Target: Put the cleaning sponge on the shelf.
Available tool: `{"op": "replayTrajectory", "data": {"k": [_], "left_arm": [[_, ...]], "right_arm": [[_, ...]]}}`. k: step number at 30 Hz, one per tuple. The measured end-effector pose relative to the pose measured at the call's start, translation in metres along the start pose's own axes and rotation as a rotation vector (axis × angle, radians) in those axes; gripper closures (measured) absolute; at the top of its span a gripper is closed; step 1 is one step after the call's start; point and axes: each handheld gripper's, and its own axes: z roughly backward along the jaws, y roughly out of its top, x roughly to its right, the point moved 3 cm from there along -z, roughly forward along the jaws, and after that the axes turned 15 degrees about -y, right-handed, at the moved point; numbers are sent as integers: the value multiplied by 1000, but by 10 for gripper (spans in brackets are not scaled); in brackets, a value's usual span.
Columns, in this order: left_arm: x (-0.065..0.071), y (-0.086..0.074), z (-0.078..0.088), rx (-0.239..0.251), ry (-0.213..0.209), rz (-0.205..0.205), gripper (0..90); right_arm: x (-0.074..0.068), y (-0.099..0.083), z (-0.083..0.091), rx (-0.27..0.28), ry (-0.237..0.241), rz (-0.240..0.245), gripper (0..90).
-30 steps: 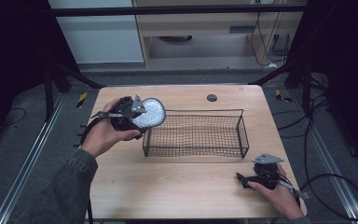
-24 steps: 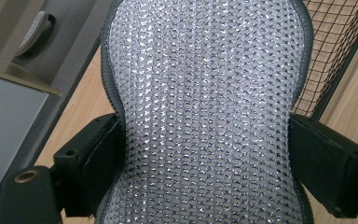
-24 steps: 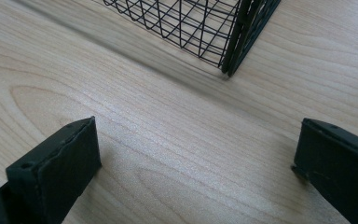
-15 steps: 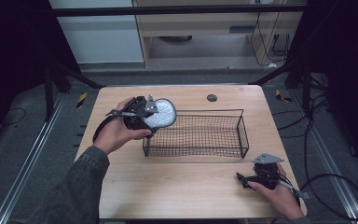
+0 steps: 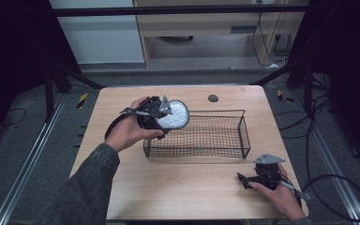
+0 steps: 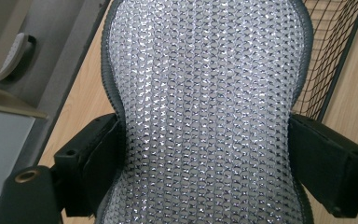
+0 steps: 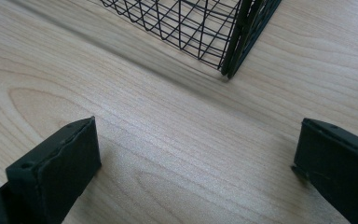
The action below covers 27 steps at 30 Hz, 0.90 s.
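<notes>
A silvery, textured pad with a dark rim (image 5: 173,116) (image 6: 205,112) is held flat-face-on between the jaws of my left gripper (image 5: 161,117) (image 6: 205,158), which is shut on it. It hangs over the left end of the black wire basket (image 5: 225,136); the basket's mesh (image 6: 331,51) shows behind the pad at upper right. My right gripper (image 5: 246,179) (image 7: 196,163) rests low on the wooden table (image 5: 183,183) near its front right corner, jaws wide open with bare wood between them. A corner of the basket (image 7: 233,56) lies just beyond it.
A small dark round disc (image 5: 213,98) sits on the table's far edge. Dark frame posts stand at both sides of the table, and cables trail on the floor to the right. A cabinet stands behind the table.
My left gripper has carried the silvery pad rightward, from beside the basket's left end to over its left rim. The right gripper has stayed put.
</notes>
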Motion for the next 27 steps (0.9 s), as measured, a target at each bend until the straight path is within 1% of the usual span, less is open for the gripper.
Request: {"op": "replayTrajectory", "data": {"k": [2, 3, 5, 8, 11, 12, 14, 16, 20, 22, 24, 26, 27], "left_arm": [[0, 4, -3, -18, -6, -15, 129], [0, 5, -4, -18, -6, -19, 129], [0, 8, -7, -18, -14, -21, 130], [0, 9, -14, -36, -29, -23, 130], [0, 12, -19, -31, -39, -22, 132], [0, 12, -21, -47, -43, -25, 132], [0, 14, -25, -67, -48, -39, 133], [2, 15, -29, -71, -61, -45, 133], [4, 17, -34, -92, -79, -71, 133], [4, 18, -35, -90, -87, -83, 132], [2, 17, -37, -92, -81, -80, 131], [1, 15, -38, -94, -80, -73, 131], [0, 15, -37, -97, -82, -71, 131]], "right_arm": [[0, 0, 0, -1, 0, -1, 4], [0, 0, 0, -1, 0, -1, 4], [0, 0, 0, 1, 0, 2, 4], [0, 0, 0, 0, 0, 2, 4], [0, 0, 0, 1, 1, 4, 4], [0, 0, 0, 1, 1, 3, 4], [0, 0, 0, 1, 1, 4, 4], [0, 0, 0, 1, 1, 3, 4], [0, 0, 0, 1, 2, 4, 4], [0, 0, 0, 1, 3, 4, 4], [0, 0, 0, 3, 6, 0, 4], [1, 0, 0, 2, 8, 7, 5], [0, 0, 0, 2, 9, 1, 5]]}}
